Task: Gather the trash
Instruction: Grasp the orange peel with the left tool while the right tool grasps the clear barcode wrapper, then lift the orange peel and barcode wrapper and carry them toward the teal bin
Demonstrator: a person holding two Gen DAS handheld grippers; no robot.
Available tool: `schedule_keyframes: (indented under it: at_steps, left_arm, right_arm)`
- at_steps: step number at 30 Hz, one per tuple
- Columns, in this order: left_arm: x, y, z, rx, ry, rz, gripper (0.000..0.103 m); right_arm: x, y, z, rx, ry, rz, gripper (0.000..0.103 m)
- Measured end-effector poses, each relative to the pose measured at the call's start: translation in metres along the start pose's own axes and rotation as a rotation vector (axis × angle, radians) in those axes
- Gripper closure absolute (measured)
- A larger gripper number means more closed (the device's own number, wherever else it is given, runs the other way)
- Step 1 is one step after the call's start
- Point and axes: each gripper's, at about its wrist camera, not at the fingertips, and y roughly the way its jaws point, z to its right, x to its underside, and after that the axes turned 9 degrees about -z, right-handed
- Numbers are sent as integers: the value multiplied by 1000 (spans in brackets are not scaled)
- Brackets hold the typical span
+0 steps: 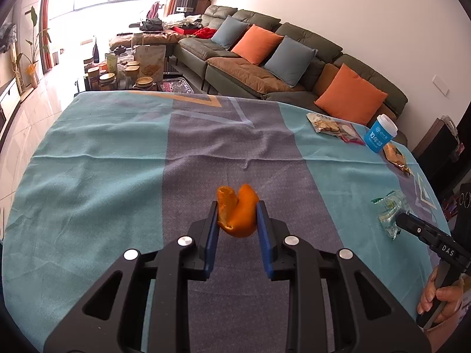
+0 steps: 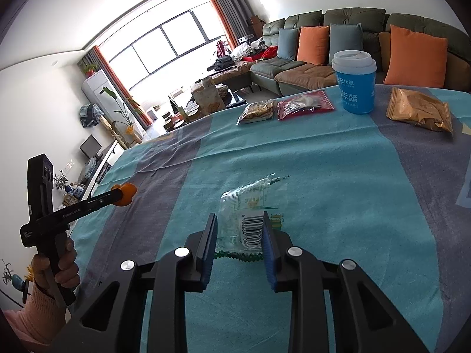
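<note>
The left gripper (image 1: pixel 237 211) is clenching an orange peel (image 1: pixel 238 214) between its blue pads, the peel sticking up past the fingertips and lifted clear of the tablecloth (image 1: pixel 103 161). The right gripper (image 2: pixel 240 223) is pinching a clear wrapper (image 2: pixel 247 214) with a barcode; the wrapper's near edge is lying on the cloth under the jaws while its far end is reaching out ahead of them. A hand (image 2: pixel 63 264) in a pink sleeve is gripping the left gripper's handle, off to the left of the right gripper.

Farther ahead of the right gripper, a biscuit packet (image 2: pixel 257 111) and a red packet (image 2: pixel 304 104) are lying side by side. To their right a blue cup (image 2: pixel 354 88) with a white lid is standing upright, and a brown bag (image 2: pixel 418 111) is lying just beyond it to the right. Behind the table a green sofa (image 2: pixel 294 70) is holding orange and blue cushions.
</note>
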Motion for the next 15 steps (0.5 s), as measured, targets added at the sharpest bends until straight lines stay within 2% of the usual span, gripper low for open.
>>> schedule_keyframes:
  at_steps: [12,15]
  left_arm:
    - [35,-52,-12,-48,16,60,78]
    - [46,-63,-19,-40,-2,61,78]
  right_arm:
    - [1,-5,-41,-79,-89,26,76]
    - [4,-2,-55,-107,-119,20,76]
